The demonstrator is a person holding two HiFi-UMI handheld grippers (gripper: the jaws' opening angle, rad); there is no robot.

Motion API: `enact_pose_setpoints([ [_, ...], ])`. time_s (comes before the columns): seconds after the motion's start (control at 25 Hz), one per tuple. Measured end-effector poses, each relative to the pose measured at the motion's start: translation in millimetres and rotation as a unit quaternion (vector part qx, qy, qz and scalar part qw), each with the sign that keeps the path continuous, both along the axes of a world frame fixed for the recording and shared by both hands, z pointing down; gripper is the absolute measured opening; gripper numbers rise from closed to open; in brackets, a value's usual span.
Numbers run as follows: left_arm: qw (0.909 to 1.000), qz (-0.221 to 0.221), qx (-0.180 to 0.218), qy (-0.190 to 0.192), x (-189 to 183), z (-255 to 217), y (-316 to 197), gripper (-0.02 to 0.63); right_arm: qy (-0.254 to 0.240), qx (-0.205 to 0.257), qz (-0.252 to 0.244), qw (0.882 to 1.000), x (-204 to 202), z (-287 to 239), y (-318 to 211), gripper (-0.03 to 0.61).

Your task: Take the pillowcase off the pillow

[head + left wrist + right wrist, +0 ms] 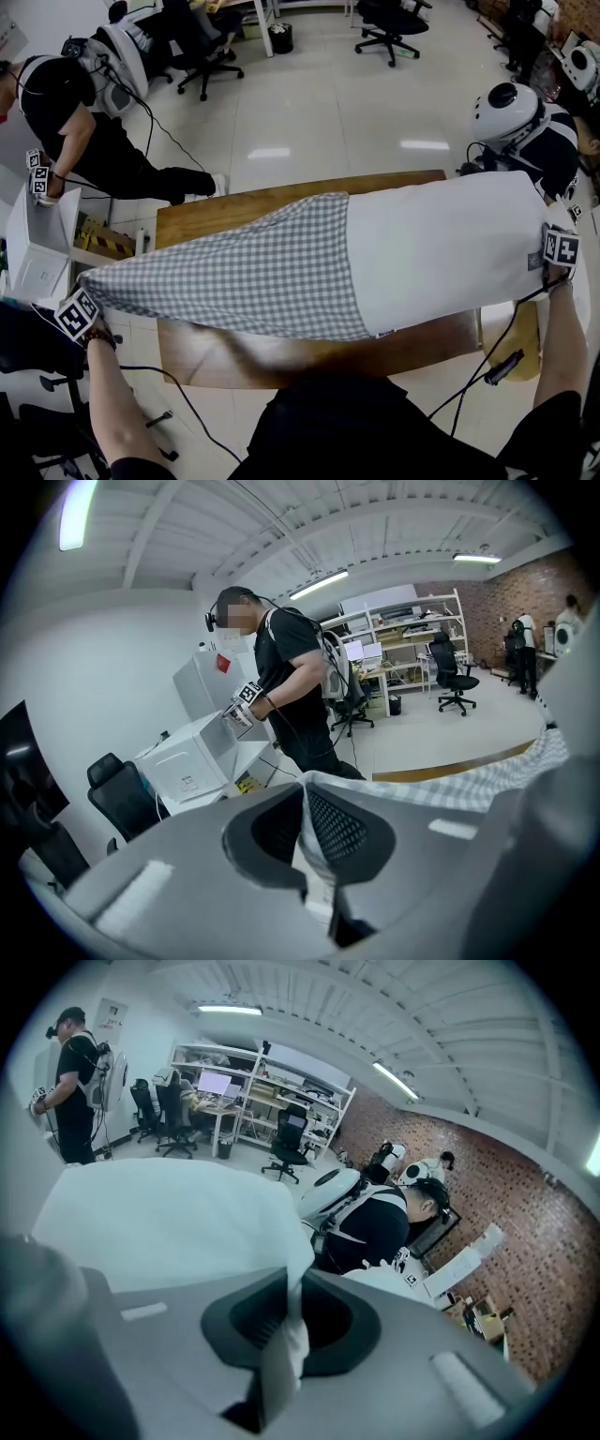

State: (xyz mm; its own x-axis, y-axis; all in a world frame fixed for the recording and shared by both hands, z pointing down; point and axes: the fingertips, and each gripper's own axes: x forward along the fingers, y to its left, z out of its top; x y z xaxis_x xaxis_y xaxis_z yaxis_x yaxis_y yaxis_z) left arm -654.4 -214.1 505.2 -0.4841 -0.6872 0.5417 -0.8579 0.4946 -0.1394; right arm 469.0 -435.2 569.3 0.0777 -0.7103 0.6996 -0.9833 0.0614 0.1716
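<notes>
The pillowcase (244, 272), a thin woven fabric in a grey-and-white check, is drawn taut and creased over the left half of the pillow (441, 248). The pillow is a smooth, plump white oblong with its right half bare, and both lie lengthwise across the brown wooden counter (187, 220). The left hand-held gripper (307, 832) has its dark, dot-textured jaws closed tight on the pointed corner of the checked fabric, and the right hand-held gripper (289, 1321) is clamped narrowly on a bunched fold of the pillow's white end. Beyond the counter is a glossy pale tiled floor (328, 103) with black office chairs (389, 28).
</notes>
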Motion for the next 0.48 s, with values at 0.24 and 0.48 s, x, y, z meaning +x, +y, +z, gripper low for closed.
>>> enact_pose_setpoints([
  [0.24, 0.9999, -0.011, -0.011, 0.001, -5, 6, 5, 0.006, 0.004, -0.019, 0.011, 1.0, 3, 11, 3, 0.029],
  [0.48, 0.9991, -0.04, -0.011, -0.007, -15, -2, 20, 0.006, 0.006, -0.025, 0.039, 0.999, 18, 14, 9, 0.029],
])
